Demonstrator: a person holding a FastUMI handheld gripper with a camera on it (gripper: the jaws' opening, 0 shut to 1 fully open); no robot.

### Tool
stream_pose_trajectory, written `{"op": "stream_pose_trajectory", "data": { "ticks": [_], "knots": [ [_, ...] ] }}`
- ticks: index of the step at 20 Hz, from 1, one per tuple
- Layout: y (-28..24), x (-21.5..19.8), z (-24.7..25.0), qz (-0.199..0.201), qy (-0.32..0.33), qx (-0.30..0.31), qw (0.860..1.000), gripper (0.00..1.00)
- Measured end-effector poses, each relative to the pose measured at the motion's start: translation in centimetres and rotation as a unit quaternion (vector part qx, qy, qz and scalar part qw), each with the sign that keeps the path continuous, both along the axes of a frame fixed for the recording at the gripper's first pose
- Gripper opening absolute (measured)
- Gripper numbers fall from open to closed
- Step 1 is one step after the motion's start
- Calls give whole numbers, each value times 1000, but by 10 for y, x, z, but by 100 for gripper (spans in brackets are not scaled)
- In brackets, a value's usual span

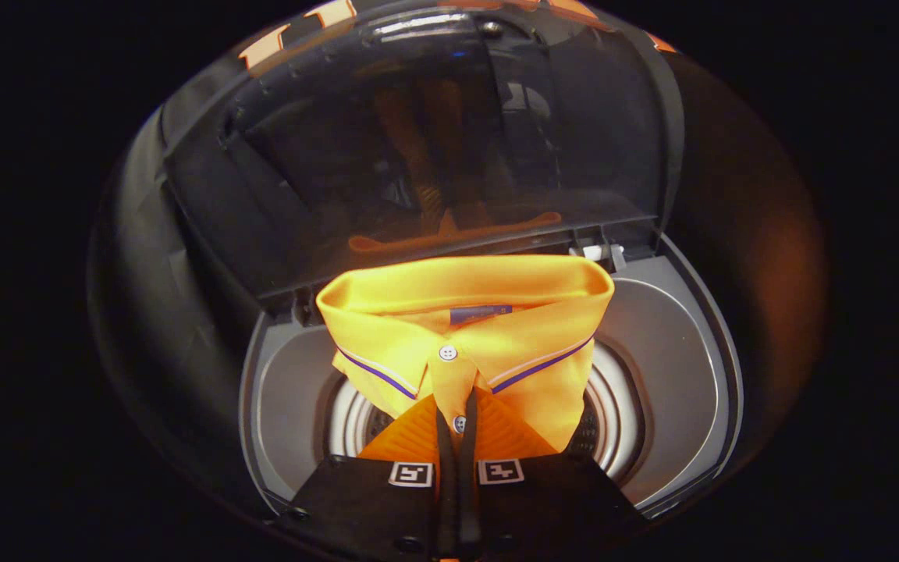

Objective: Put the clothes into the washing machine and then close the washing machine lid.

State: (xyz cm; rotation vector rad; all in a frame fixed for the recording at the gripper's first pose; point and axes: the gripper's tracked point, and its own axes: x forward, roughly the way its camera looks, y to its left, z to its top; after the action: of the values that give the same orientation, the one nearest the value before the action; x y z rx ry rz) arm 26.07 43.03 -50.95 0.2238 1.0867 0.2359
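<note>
Claw (456,406) clamping shirt (465,343) above washer (676,343)

Shirt (465,343) over drum (613,421) (lid (434,148) behind), gripper (457,437) clamping it

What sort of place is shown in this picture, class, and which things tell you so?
Probably a laundry spot. A top-loading washing machine stands with its lid raised over the drum. The claw is shut on a folded yellow polo shirt, held above the drum.
</note>
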Motion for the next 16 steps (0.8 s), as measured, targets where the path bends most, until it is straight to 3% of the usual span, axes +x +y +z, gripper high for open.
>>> {"op": "stream_pose_trajectory", "data": {
  "ticks": [6,13,14,16],
  "knots": [
    [8,-6,-29,28,72,-40,996,8],
    [4,-2,-28,4,77,-21,997,8],
    [5,-6,-30,9,85,-21,996,12],
    [2,-17,-34,20,104,-26,994,41]
  ]
}}
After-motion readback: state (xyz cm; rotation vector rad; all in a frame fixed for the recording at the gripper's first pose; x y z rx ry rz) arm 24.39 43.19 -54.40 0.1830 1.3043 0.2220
